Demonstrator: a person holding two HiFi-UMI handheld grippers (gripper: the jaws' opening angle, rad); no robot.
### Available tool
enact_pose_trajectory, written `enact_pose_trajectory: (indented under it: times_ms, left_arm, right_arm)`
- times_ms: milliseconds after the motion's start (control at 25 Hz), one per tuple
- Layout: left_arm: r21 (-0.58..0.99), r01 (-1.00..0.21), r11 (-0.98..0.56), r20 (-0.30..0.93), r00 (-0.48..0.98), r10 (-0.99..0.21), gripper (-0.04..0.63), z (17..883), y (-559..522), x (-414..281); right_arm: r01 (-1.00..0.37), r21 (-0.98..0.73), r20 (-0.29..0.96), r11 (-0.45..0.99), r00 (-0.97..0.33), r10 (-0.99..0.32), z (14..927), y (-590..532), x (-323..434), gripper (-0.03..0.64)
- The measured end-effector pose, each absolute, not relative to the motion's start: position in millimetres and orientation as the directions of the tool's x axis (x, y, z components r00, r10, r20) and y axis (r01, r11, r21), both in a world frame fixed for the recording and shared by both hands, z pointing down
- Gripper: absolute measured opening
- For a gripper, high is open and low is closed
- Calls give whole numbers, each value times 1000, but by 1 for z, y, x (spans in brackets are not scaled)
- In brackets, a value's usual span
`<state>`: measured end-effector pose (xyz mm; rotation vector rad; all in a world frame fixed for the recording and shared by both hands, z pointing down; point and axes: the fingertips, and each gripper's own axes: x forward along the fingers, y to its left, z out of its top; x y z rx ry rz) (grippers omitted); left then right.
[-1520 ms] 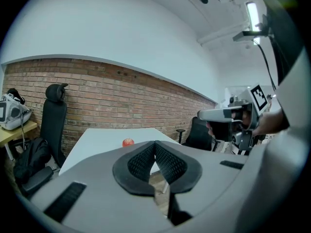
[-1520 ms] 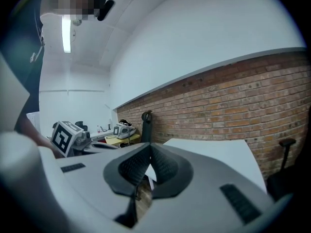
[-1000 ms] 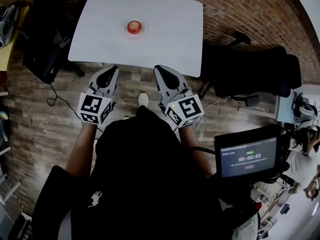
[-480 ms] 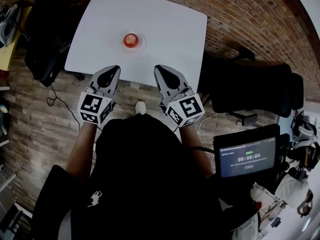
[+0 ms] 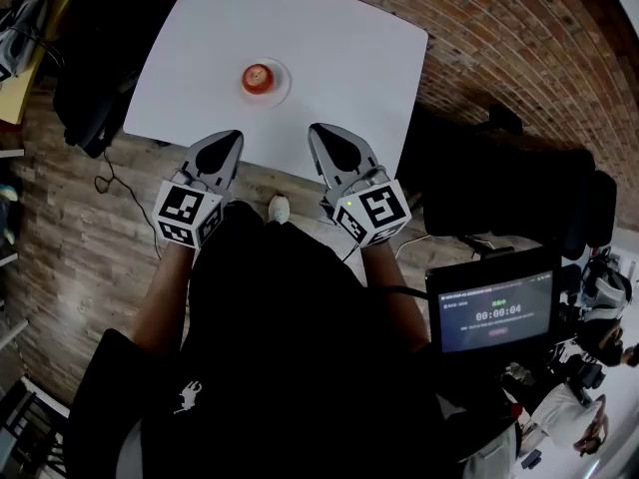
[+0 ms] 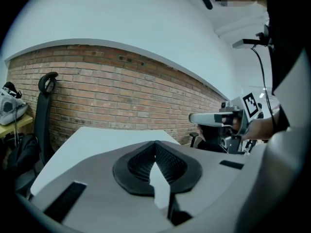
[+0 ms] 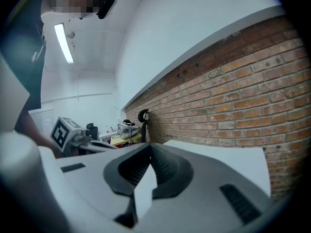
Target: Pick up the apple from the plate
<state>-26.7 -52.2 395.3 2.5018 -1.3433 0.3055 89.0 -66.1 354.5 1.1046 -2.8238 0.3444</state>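
One red apple (image 5: 258, 76) is sitting on one small white plate (image 5: 281, 87), left of the middle of the single white table (image 5: 339, 53). Two grippers are hovering at the table's near edge, well apart from the plate. The left gripper (image 5: 231, 137) and the right gripper (image 5: 319, 131) are both keeping their jaws together, gripping nothing.

Head view steeply down on table (image 5: 329, 58); both gripper views low, near-level, facing brick wall (image 6: 121, 101); table shared.
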Motion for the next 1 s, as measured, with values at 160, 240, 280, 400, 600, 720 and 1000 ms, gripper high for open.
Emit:
enact_pose_trajectory:
  times_ms: [160, 240, 280, 400, 600, 720, 1000]
  left_arm:
    - [146, -837, -527, 326, 544, -773, 6, 394, -55, -17]
    - [137, -843, -520, 333, 533, -778, 6, 394, -56, -19]
    - [130, -846, -517, 334, 528, -780, 6, 393, -57, -21]
    - [129, -854, -505, 343, 516, -785, 6, 394, -59, -26]
    - [123, -854, -505, 353, 513, -782, 6, 396, -67, -31]
    - [133, -854, -503, 362, 514, -778, 6, 399, -74, -34]
    - [78, -819, -568, 364, 554, -749, 6, 400, -105, -44]
  right_arm:
    - [-666, -196, 166, 719, -746, -645, 359, -69, 92, 3]
    - [-659, -203, 165, 724, -752, -638, 359, -70, 90, 3]
    - [-656, -206, 163, 726, -755, -635, 359, -71, 90, 3]
    - [-651, -209, 158, 730, -759, -632, 359, -72, 89, 3]
    - [-660, -221, 155, 718, -751, -642, 363, -79, 86, 3]
    - [-660, -221, 157, 718, -750, -642, 365, -81, 78, 3]
    - [-683, -223, 166, 695, -730, -663, 366, -107, 59, 3]
